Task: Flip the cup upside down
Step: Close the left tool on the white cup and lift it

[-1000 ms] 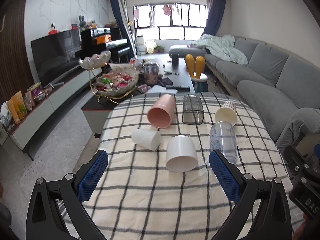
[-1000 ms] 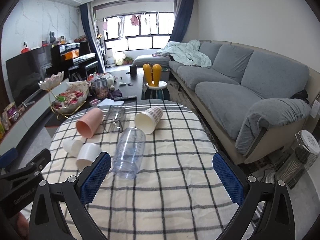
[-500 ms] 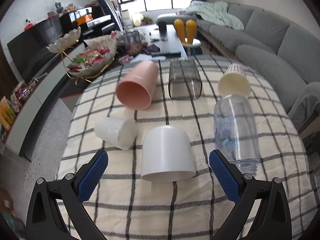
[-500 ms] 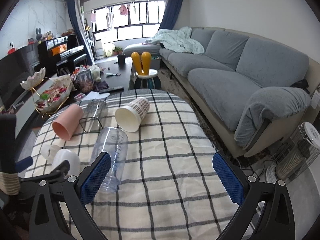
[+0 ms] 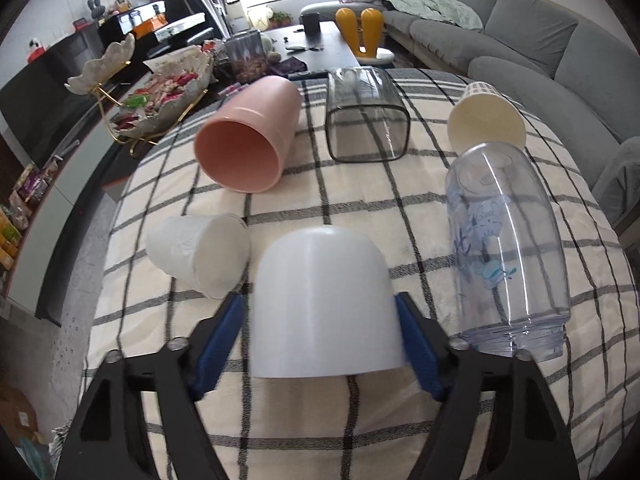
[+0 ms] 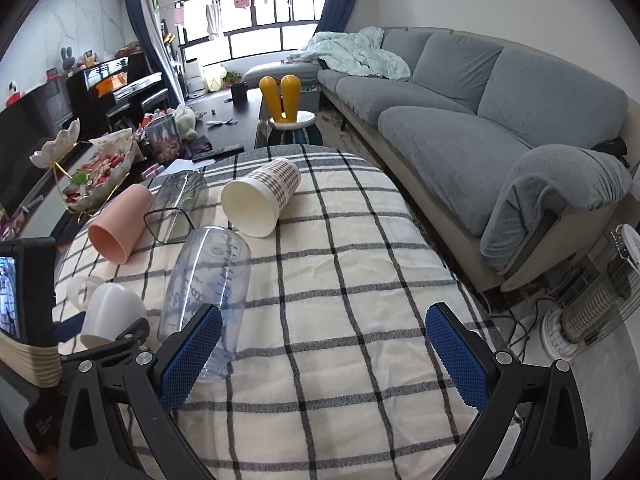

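A white cup (image 5: 324, 304) lies on its side on the checked tablecloth (image 5: 360, 200), rim toward the camera. My left gripper (image 5: 320, 320) has its blue pads on both sides of the cup, closed against its walls near the rim. The cup also shows in the right wrist view (image 6: 112, 312), with the left gripper's frame around it. My right gripper (image 6: 324, 344) is open and empty above the cloth, to the right of a clear bottle (image 6: 208, 284).
Other cups lie on their sides: a pink cup (image 5: 248, 140), a small white cup (image 5: 200, 252), a dark clear square container (image 5: 364, 116), a plaid paper cup (image 5: 486, 120) and the clear bottle (image 5: 504, 248). A grey sofa (image 6: 500, 120) stands right of the table.
My left gripper moved forward and down and closed its pads on the white cup. The right gripper moved slightly closer to the table and stayed open.
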### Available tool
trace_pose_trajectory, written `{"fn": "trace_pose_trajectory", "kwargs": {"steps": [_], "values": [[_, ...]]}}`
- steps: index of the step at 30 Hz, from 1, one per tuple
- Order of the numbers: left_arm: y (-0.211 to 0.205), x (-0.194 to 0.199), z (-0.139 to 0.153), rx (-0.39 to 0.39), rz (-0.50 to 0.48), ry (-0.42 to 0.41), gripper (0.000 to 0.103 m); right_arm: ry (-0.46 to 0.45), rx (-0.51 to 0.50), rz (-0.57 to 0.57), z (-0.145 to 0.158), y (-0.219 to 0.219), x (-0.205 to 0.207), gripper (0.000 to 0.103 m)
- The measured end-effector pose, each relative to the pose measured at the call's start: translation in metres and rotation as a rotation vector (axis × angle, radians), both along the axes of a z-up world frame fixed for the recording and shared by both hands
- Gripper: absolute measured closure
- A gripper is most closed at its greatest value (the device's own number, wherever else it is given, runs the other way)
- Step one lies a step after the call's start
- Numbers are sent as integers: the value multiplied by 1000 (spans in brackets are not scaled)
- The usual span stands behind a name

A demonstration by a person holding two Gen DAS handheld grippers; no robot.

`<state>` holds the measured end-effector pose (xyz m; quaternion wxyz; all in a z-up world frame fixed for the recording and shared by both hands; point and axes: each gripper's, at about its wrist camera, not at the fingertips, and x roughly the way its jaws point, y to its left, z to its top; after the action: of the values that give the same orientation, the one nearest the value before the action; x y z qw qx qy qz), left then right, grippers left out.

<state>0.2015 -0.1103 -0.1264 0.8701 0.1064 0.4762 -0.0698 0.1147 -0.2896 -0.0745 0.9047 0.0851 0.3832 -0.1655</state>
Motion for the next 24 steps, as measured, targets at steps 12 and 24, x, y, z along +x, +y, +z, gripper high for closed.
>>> {"fn": "trace_pose_trajectory", "kwargs": {"steps": [12, 24], "values": [[-3, -26, 22, -40, -25, -14, 36, 9, 0, -15, 13, -6, -17, 1], [-28, -126, 44, -169, -58, 28, 36, 85, -9, -60, 39, -40, -106, 1]]}}
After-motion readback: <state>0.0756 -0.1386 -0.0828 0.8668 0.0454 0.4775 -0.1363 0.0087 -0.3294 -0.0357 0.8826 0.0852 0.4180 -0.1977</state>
